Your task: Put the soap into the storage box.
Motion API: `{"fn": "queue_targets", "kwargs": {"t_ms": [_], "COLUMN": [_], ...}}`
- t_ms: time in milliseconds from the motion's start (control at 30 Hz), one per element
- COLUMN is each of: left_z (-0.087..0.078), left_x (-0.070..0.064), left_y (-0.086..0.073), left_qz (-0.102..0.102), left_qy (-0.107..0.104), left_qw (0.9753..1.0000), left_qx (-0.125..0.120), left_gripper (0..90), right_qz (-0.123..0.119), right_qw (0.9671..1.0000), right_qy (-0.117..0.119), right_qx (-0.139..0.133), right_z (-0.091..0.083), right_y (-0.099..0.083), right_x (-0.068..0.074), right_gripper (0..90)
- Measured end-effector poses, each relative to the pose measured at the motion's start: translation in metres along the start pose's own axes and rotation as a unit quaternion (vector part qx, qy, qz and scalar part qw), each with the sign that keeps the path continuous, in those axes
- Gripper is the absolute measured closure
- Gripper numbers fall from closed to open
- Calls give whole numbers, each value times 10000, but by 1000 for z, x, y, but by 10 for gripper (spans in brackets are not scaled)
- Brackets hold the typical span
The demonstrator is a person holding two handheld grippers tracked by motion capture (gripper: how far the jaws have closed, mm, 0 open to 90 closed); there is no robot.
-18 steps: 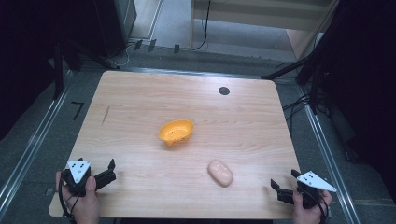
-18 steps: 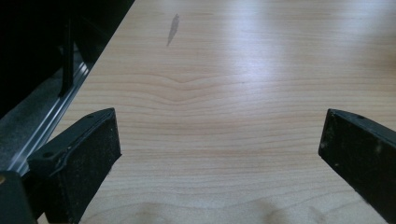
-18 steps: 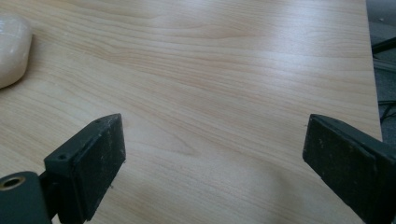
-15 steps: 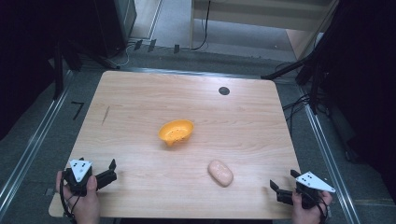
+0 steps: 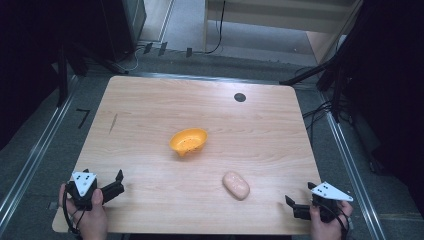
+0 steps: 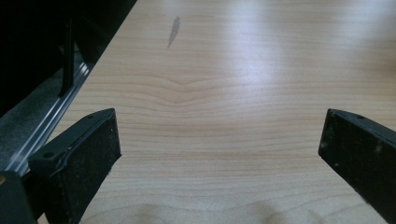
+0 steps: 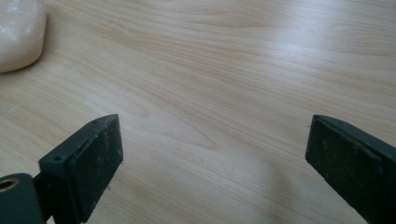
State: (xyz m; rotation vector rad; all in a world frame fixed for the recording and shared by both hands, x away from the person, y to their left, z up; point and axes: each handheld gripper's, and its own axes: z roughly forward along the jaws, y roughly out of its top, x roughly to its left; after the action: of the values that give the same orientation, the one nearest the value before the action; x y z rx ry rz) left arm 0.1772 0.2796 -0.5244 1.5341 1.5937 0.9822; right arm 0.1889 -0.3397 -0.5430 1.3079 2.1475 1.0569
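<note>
Orange bowl point(image 5: 188, 141), pale pink lump point(image 5: 236, 185), light wood-grain table point(image 5: 150, 110).

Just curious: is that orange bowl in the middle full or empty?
Empty. The high view looks down into the orange bowl and shows only its bare, dotted inside.

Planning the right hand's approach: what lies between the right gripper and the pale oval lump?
Only bare tabletop separates the right gripper from the pale lump, as the high view shows; the right gripper view agrees.

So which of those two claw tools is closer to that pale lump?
The right gripper: the pale lump lies just beside it, while the left gripper sits farther off.
</note>
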Motion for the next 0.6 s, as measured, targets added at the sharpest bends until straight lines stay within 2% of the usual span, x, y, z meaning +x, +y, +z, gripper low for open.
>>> {"fn": "queue_targets", "kwargs": {"t_ms": [33,67,233,467,600], "left_z": [0,0,0,-1,-1], "left_x": [-1,-1,-2,-2,-3], "left_y": [0,0,0,0,0], "left_qz": [34,73,95,126,130], "left_qy": [-2,10,16,26,28], "left_qw": [10000,10000,10000,9999,9999], "left_qx": [14,13,18,-5,-18], "left_gripper": [0,0,0,0,0], "right_qz": [0,-3,-58,-263,-278], "right_qw": [10000,9999,9996,9980,9976], "right_qy": [0,37,143,263,303], "right_qx": [0,111,230,517,562], "right_z": [0,1,3,13,14], "right_y": [0,5,14,29,32], "right_x": [0,2,5,13,15], "right_gripper": [31,31,31,32,31]}}
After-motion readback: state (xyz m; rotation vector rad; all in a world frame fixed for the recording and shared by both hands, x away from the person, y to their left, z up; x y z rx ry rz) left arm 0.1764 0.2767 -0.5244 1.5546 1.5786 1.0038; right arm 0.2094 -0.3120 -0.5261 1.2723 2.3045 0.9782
